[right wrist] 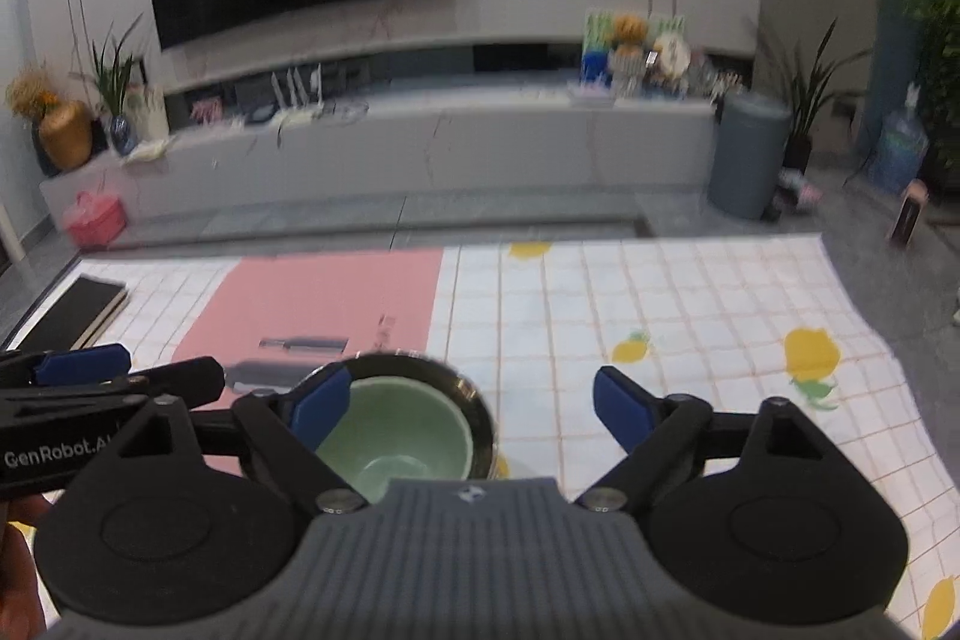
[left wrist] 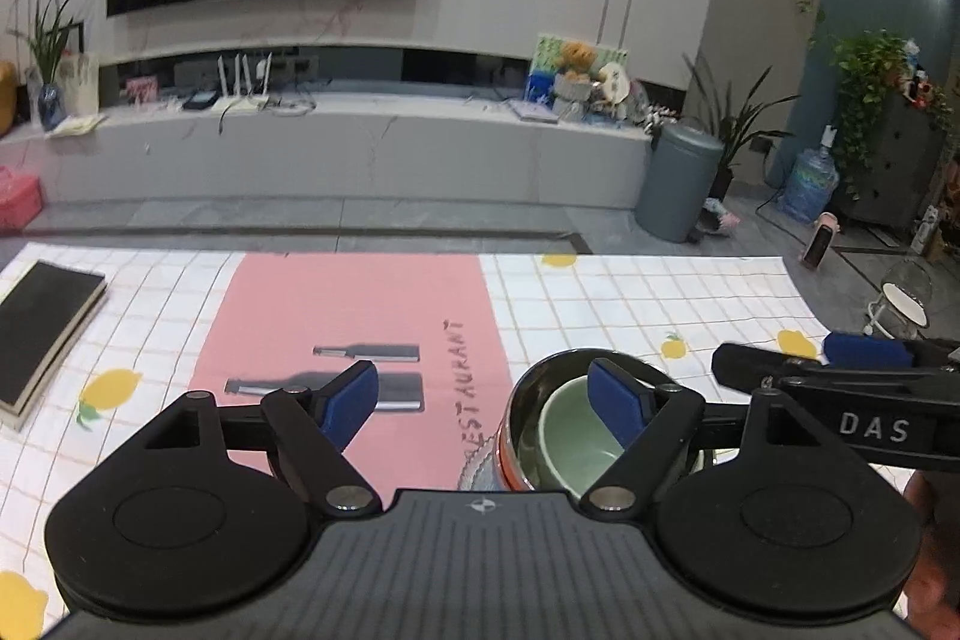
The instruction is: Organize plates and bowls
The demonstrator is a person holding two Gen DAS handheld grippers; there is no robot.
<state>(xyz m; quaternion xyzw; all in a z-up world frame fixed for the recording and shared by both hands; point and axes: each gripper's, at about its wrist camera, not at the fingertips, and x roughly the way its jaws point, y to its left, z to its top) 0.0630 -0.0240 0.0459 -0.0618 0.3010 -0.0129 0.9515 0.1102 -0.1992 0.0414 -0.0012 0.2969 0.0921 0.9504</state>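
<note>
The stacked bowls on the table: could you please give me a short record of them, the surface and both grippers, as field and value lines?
stack: green bowl nested inside a metal bowl
base of stack: a ribbed glass piece shows at its foot; what it is cannot be told
surface: checked lemon-print tablecloth with a pink mat
other item: dark book at the table's far left
left gripper: open, holding nothing
right gripper: open, holding nothing
stack position: between the two grippers, touched by neither as far as the views show
</note>
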